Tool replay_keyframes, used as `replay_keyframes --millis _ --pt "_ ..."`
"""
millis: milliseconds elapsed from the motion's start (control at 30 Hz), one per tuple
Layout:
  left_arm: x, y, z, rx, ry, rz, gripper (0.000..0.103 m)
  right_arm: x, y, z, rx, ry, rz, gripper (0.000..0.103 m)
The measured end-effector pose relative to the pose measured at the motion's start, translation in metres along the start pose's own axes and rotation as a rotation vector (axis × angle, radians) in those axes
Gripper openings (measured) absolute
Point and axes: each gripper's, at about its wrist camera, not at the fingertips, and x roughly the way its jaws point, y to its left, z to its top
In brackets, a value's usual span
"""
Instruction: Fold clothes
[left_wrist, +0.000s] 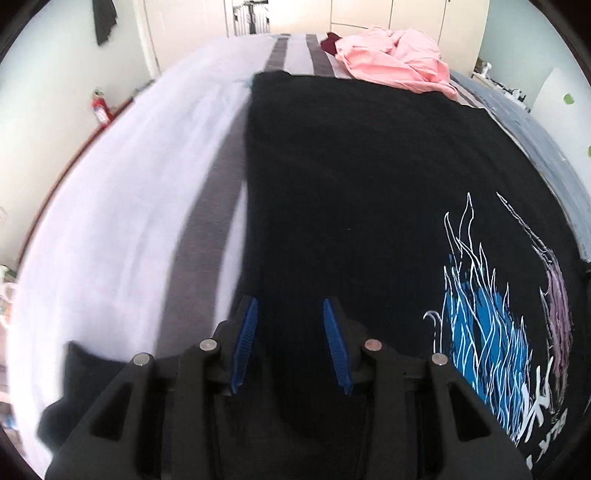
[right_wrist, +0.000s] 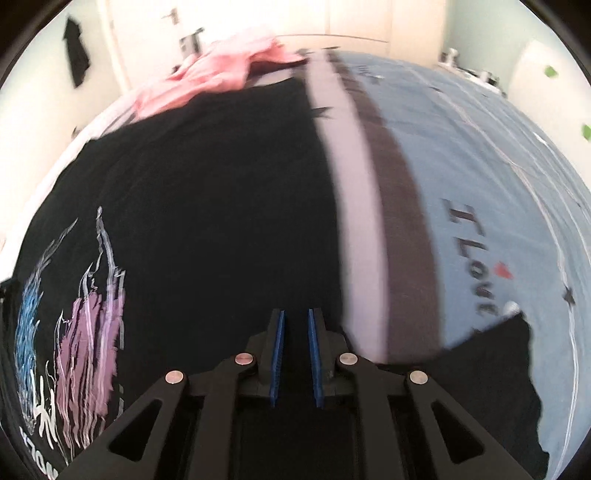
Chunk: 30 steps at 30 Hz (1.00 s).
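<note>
One garment down flat, nothing folded yet.
Your left gripper (left_wrist: 291, 345) gapes empty over the black T-shirt (left_wrist: 351, 177); right gripper (right_wrist: 295, 356) narrow, empty; pink clothes (left_wrist: 395, 61) wait.

right tool (right_wrist: 295, 325), narrow gap, above black t-shirt (right_wrist: 221, 184) on striped bedspread (right_wrist: 354, 206)

My left wrist camera looks forward and steeply down along its gripper (left_wrist: 291, 343), close above the black T-shirt (left_wrist: 351, 184) near its left edge on the bed (left_wrist: 122, 192). My right wrist camera does likewise over its gripper (right_wrist: 295, 354), near the shirt's (right_wrist: 221, 184) right edge. Both views share the shirt's flame print (left_wrist: 480, 332), the pink garment (left_wrist: 391, 62) beyond, and the far wardrobe doors (left_wrist: 369, 11).
</note>
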Motion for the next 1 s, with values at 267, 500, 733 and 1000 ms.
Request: replay_keyframes --millis 267,500,733,1000 --pt "-0.074 -0.036 -0.042 -0.09 -0.037 -0.02 0.037 -0.062 -0.034 -0.045 0.013 -0.014 0.002 0.027" --pt "-0.114 -0.059 -0.099 -0.115 0.0 -0.023 0.044 -0.1 -0.075 -0.102 0.075 0.017 -0.053 0.042" --pt "-0.118 -0.055 -0.112 -0.142 0.022 -0.031 0.063 -0.109 -0.138 -0.134 0.216 0.02 -0.133 0.042" --pt "-0.123 -0.062 -0.108 -0.063 0.028 -0.052 0.064 -0.103 -0.179 -0.156 0.343 0.049 -0.159 0.042"
